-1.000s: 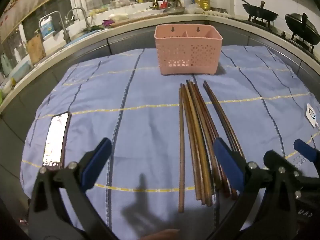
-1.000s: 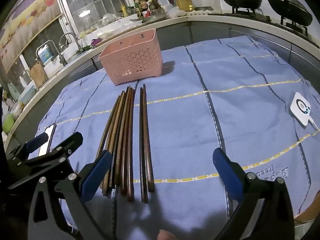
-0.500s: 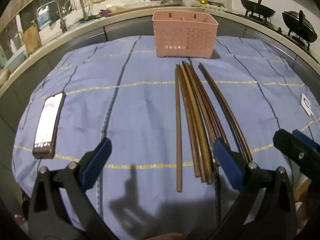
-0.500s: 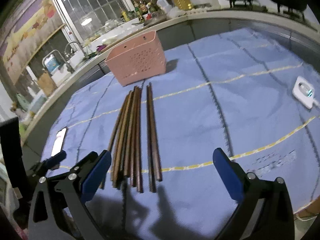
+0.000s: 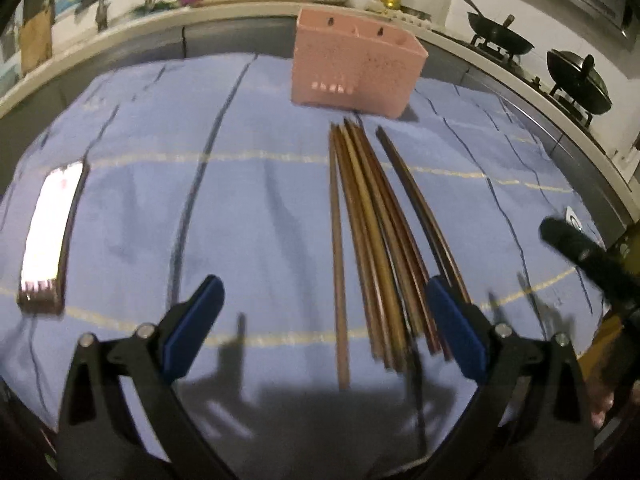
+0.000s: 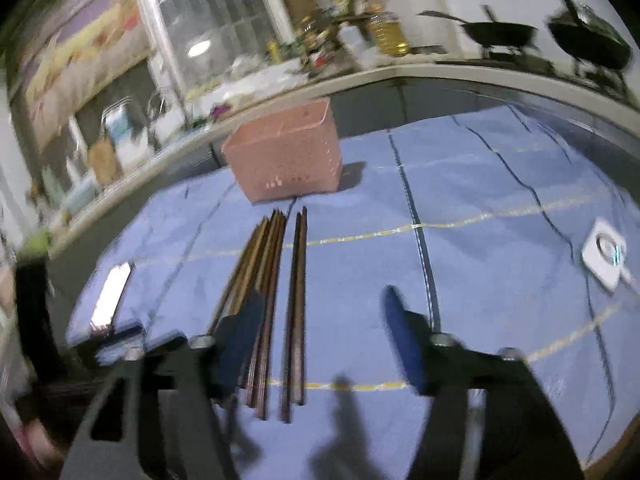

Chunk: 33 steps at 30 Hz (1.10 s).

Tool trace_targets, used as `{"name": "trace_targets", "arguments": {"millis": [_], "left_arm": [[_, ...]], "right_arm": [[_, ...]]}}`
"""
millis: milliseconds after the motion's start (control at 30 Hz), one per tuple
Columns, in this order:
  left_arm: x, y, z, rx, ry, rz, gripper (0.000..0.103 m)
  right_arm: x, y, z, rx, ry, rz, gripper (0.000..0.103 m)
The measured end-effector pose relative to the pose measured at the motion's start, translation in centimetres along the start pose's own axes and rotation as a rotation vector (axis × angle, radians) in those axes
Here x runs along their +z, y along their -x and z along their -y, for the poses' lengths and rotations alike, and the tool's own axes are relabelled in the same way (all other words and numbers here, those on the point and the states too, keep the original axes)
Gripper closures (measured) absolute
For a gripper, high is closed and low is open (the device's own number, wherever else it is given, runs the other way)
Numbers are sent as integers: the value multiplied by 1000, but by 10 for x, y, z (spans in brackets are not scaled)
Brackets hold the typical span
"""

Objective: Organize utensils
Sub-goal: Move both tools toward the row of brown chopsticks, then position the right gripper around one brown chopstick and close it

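Leftmost, a phone (image 5: 48,236) lies on the blue cloth (image 5: 240,220); the left gripper (image 5: 324,328) hangs spread and empty over loose chopsticks (image 5: 372,248) before the pink basket (image 5: 356,68), while the right gripper (image 6: 324,336) is closing above them, pinching nothing yet

Left claw (image 5: 324,328) wide open, angled downward; right claw (image 6: 324,340) closing, nothing pinched yet

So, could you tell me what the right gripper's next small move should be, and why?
Probably lower the right gripper, whose jaws are closing, onto the near ends of the separate pair of chopsticks. That pair sits between its fingers, the pads are not yet on it, and every chopstick still lies on the blue cloth short of the pink basket.
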State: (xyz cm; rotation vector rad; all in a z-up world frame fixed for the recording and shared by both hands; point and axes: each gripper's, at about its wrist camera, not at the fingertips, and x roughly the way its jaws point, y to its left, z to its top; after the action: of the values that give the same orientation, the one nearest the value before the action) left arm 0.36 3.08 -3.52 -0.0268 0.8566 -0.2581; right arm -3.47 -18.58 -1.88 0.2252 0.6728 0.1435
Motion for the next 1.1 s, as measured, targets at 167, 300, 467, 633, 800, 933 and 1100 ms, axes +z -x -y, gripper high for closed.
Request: {"name": "trace_targets", "arguments": {"millis": [167, 300, 467, 633, 800, 933, 1100], "left_arm": [[19, -21, 6, -5, -53, -29, 35], [21, -41, 9, 15, -75, -69, 47], [15, -50, 6, 35, -67, -93, 51], [14, -48, 5, 55, -68, -79, 51], [13, -44, -1, 91, -60, -64, 51], [9, -47, 3, 98, -78, -76, 51], [8, -48, 6, 116, -100, -77, 51]], "right_arm": [[-5, -36, -14, -19, 145, -114, 78], [-12, -56, -25, -19, 205, -169, 80], [-16, -75, -21, -16, 192, -227, 80], [-17, -78, -21, -20, 193, -230, 80], [-16, -78, -22, -19, 204, -230, 80], [-16, -79, -25, -31, 216, -224, 80], [-17, -78, -22, -62, 215, -218, 80]]}}
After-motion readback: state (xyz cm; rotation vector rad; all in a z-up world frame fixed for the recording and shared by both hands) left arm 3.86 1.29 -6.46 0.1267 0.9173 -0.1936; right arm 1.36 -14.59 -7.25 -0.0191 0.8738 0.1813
